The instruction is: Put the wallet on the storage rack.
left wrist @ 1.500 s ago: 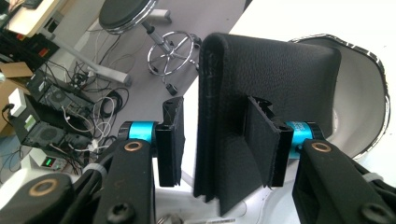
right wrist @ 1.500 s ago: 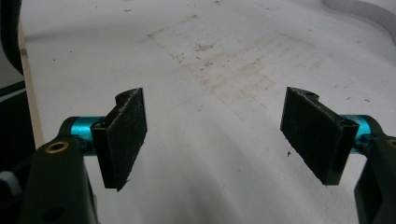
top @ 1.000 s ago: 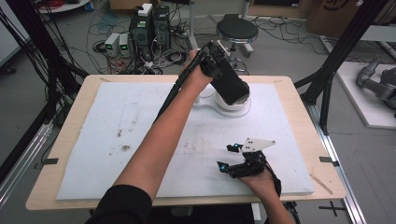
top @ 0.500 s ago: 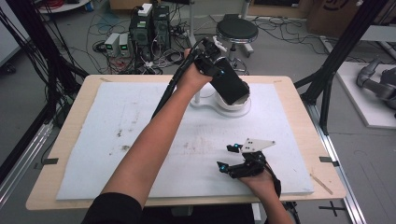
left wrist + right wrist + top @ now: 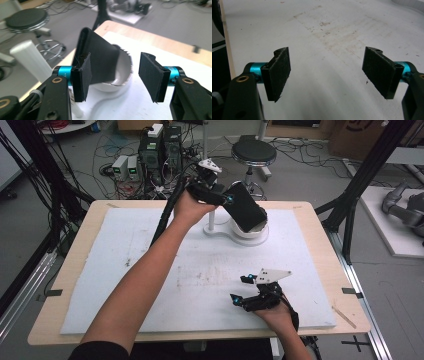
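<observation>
A black flat slab (image 5: 245, 209) leans tilted in a white round dish (image 5: 251, 231) at the table's far middle. The dish shares a white base with an upright white post (image 5: 211, 220). My left gripper (image 5: 222, 193) hovers just left of the slab's upper end, open, and its jaws have just been opening. In the left gripper view the slab (image 5: 100, 57) stands in the dish (image 5: 123, 75) beyond the pads (image 5: 82, 75), and nothing is pressed between them. My right gripper (image 5: 239, 288) rests open near the front edge over the bare white mat (image 5: 324, 37).
The white mat (image 5: 150, 270) covers most of the wooden table (image 5: 325, 235). The white post (image 5: 31, 60) stands close to the left gripper's left jaw. A black stool (image 5: 253, 151), electronics boxes (image 5: 155, 150) and cables lie on the floor beyond the far edge.
The left gripper has let go of the black slab and drawn back to the left and upward with its jaws wider. The slab stays leaning in the dish. The right gripper has not moved.
</observation>
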`<state>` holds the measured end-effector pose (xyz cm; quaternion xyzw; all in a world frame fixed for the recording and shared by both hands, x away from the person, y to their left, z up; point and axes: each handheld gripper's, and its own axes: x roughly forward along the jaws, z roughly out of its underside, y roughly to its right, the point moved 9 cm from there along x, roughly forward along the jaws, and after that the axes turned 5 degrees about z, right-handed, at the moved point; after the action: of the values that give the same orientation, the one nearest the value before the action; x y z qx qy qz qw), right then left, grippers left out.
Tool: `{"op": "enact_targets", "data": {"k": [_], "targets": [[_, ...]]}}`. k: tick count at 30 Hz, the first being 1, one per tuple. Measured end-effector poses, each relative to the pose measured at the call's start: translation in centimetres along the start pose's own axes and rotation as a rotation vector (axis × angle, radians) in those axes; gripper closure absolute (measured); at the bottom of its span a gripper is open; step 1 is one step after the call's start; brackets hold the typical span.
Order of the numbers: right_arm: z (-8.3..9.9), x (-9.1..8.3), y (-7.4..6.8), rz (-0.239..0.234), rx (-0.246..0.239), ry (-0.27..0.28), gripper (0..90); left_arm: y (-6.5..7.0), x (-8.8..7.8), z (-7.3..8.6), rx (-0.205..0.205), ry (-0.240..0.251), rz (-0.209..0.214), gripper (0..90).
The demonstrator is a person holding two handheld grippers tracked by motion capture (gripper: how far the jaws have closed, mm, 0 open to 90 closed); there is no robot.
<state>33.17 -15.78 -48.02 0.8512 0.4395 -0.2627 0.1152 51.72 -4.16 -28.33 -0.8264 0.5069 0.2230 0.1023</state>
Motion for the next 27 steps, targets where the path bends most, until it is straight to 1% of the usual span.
{"op": "enact_targets", "data": {"k": [1,2,6,8,10,12,16,18,21,22,24,27], "targets": [[0.0,0.0,0.0,-0.001,-0.001,0.002,23.1,0.1,-0.5,0.4,-0.004,0.012,0.021,43.4],[-0.1,0.0,-0.1,-0.003,-0.001,0.004,23.1,0.2,-0.8,0.5,-0.011,0.023,0.032,43.4],[-0.2,-0.3,0.0,-0.001,0.002,0.012,23.1,0.4,-2.4,1.9,-0.012,0.046,0.089,41.6],[-0.2,-0.4,0.1,-0.001,0.008,0.017,23.1,0.8,-3.0,2.9,-0.027,0.051,0.136,40.3],[-0.2,-0.5,0.1,0.000,0.015,0.021,23.1,1.0,-3.4,3.8,-0.019,0.041,0.139,39.8],[-0.3,-0.5,0.3,0.003,0.018,0.023,23.1,1.2,-3.7,4.7,-0.015,0.033,0.155,38.5],[-0.4,-0.4,0.3,-0.001,0.022,0.028,23.0,1.8,-4.5,6.6,-0.027,0.034,0.176,34.4],[-0.3,-0.4,0.2,-0.007,0.020,0.024,23.1,2.2,-5.0,7.8,-0.020,0.023,0.173,33.3],[-0.3,-0.4,0.0,-0.010,0.017,0.025,23.1,2.8,-5.7,9.1,-0.022,0.028,0.180,32.0],[-0.4,-0.4,0.0,-0.011,0.019,0.028,23.1,2.9,-6.0,9.5,-0.026,0.030,0.171,31.7],[-0.5,-0.4,0.1,-0.010,0.017,0.032,23.1,3.3,-6.7,10.5,-0.024,0.037,0.169,31.0],[-0.5,-0.4,0.2,-0.017,0.012,0.033,23.0,4.0,-7.6,12.5,0.006,0.005,0.143,30.9]]}}
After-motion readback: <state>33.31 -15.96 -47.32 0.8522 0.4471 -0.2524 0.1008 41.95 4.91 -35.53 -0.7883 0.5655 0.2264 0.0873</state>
